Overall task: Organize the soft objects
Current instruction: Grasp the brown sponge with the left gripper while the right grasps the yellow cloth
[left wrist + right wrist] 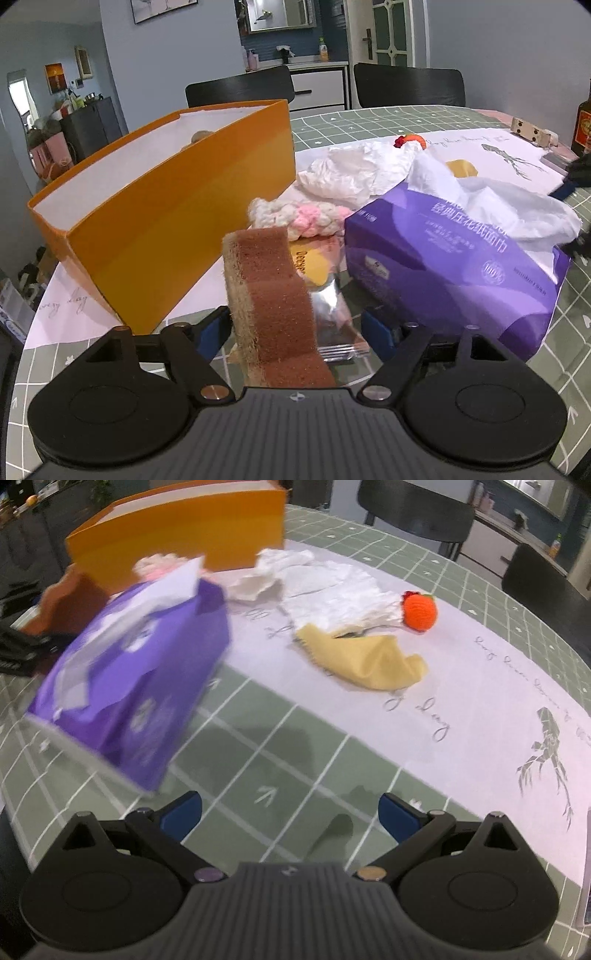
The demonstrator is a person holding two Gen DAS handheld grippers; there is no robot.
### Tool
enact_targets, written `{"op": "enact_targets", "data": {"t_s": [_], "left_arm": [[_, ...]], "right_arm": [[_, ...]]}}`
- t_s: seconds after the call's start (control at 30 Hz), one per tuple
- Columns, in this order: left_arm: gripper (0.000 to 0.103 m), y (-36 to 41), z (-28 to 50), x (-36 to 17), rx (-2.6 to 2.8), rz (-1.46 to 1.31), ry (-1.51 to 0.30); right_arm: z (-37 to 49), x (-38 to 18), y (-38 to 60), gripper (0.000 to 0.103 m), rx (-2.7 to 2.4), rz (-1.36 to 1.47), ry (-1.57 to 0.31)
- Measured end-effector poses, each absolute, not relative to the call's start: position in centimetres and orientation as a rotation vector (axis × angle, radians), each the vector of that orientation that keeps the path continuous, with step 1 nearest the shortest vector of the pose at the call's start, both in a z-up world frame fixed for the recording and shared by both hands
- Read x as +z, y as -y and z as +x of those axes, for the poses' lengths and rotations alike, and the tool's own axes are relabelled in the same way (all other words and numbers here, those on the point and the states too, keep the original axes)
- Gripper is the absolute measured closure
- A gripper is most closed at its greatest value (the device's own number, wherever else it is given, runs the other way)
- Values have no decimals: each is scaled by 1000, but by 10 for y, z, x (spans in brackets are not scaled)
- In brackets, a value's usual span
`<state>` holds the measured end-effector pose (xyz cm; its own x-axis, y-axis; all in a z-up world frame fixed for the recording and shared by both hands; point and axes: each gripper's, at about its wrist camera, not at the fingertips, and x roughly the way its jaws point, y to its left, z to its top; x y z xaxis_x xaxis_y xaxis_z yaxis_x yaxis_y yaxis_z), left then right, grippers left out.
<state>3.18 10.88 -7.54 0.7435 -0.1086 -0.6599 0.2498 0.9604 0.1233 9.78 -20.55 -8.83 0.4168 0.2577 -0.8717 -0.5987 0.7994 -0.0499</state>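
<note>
Broadest first: round worktop [280, 746] under a green grid cloth, crossed by a white runner [461, 686] with grey script and a bird print.

Next, open-topped orange box [177, 221], white inside, standing on the runner at the left of the left wrist view; something tan just showing within, too hidden to tell.

Purple tissue pack [443, 266] lying to the right of the box, well apart from it, white tissue spilling from its top.

Crumpled white cloth [332, 590] on the runner behind the pack, and a yellow cloth [369, 661] in a loose fold just in front of it, touching its edge.

Left tool [293, 330] with jaws wide: brown-and-tan sponge [273, 295] between them, tilted up, close against the left-hand pad, clear gap to the right-hand pad, so not clamped.

Right tool [290, 812] spread wide over bare green cloth, nothing between the fingers, tissue pack off to its left.

Pink-and-white crocheted piece [295, 218] between box and tissue pack, behind the sponge.

Silver foil packet [332, 314] flat on the worktop just beside the sponge.

Smallest: orange crocheted ball [419, 611] touching the far end of the white cloth.
</note>
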Motion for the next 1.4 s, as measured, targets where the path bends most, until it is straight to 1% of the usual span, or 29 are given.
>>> {"op": "enact_targets", "data": {"t_s": [0.07,0.13,0.2,0.23,0.3,0.4,0.57,0.67,0.77,0.8,0.83,0.97,1.07,1.17,1.2,1.23,1.27,1.3,1.4], "left_arm": [[22,-115,33,-77,-210,200,-720],[37,-121,36,-80,-224,181,-748],[45,-126,38,-83,-236,169,-768],[52,-128,38,-85,-240,171,-773],[61,-130,37,-86,-251,175,-775],[65,-132,35,-87,-267,168,-777],[66,-132,35,-88,-276,174,-780],[66,-131,35,-88,-283,189,-785],[66,-130,36,-88,-281,203,-787],[66,-130,36,-89,-283,202,-789],[66,-130,36,-89,-283,201,-790],[66,-131,37,-89,-285,195,-793],[66,-131,38,-90,-285,191,-794],[66,-132,38,-91,-283,186,-795],[66,-132,38,-91,-284,184,-795],[66,-132,38,-91,-285,180,-796],[66,-132,38,-91,-285,176,-796],[66,-133,39,-91,-286,174,-797],[67,-134,38,-91,-288,168,-800]], "right_arm": [[109,-89,207,3,536,-374,-999],[120,-89,208,3,522,-367,-993],[132,-91,207,3,508,-355,-982],[138,-92,207,3,499,-349,-974],[151,-93,205,3,482,-336,-955],[172,-94,204,3,451,-292,-929],[207,-104,199,3,412,-239,-929],[220,-109,194,5,403,-215,-934],[227,-113,190,12,400,-197,-945],[229,-114,189,18,400,-201,-946],[230,-115,188,20,400,-201,-950],[232,-115,187,21,402,-202,-946],[231,-115,188,28,408,-211,-939],[228,-113,189,43,414,-220,-929],[227,-112,189,54,419,-223,-927],[226,-111,190,69,424,-227,-925],[226,-109,190,77,429,-229,-926],[225,-108,191,88,434,-232,-929],[222,-105,193,92,432,-237,-924]]}}
